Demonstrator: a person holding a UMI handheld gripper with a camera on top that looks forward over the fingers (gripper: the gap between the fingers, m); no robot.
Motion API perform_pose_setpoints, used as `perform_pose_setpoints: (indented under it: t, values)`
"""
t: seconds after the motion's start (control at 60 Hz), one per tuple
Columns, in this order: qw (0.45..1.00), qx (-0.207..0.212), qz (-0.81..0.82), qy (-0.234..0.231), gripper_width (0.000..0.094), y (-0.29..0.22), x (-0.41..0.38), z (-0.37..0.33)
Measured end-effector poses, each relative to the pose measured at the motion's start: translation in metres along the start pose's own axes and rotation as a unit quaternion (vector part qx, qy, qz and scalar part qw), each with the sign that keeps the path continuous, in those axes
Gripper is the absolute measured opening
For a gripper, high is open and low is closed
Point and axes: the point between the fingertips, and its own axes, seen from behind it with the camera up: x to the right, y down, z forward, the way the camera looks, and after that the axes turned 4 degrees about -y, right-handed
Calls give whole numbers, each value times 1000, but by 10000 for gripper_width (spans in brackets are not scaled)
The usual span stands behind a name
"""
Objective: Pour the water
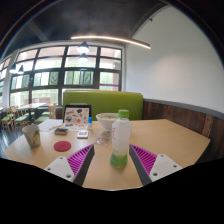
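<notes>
Clear glossy plastic bottle (120,139), translucent plastic cup (106,125), smooth matt wood-look tabletop (165,134), ribbed purple claw pads (144,157).

A light wooden desk (165,135) carries an upright clear plastic bottle with a green label (121,139), a translucent plastic cup (106,124) just behind it, a round red coaster (62,146), and a small paper bag (31,133).

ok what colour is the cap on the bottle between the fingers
Green, seen in the gripper view: the bottle stands between the open gripper fingers, its cap on.
</notes>
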Motion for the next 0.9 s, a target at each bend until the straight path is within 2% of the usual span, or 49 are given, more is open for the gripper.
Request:
perform_pose_setpoints:
  t: [0.2, 0.25, 0.267, 0.3, 0.317, 0.367, 0.4, 0.45, 0.467, 0.5, 0.517, 0.683, 0.75, 0.9]
  values:
    - [1000, -16, 9, 12, 799, 6, 29, 86]
    - [1000, -18, 5, 11, 773, 7, 32, 99]
    - [1000, -22, 4, 12, 729, 9, 32, 103]
    - [999, -30, 0, 16, 503, 14, 36, 110]
    - [999, -34, -2, 17, 429, 16, 38, 113]
    - [1000, -20, 3, 17, 425, 13, 39, 118]
    - [1000, -13, 2, 13, 373, 11, 39, 119]
    - [1000, -2, 7, 10, 352, 9, 38, 119]
    - [1000, 1, 9, 9, 295, 9, 38, 120]
    - [1000, 1, 22, 8, 293, 10, 37, 123]
    - [1000, 1, 25, 6, 255, 10, 36, 124]
    - [1000, 0, 2, 4, 255, 11, 31, 124]
    - [1000, -12, -19, 2, 254, 9, 24, 118]
    - [993, -11, -116, 4, 255, -20, -27, 107]
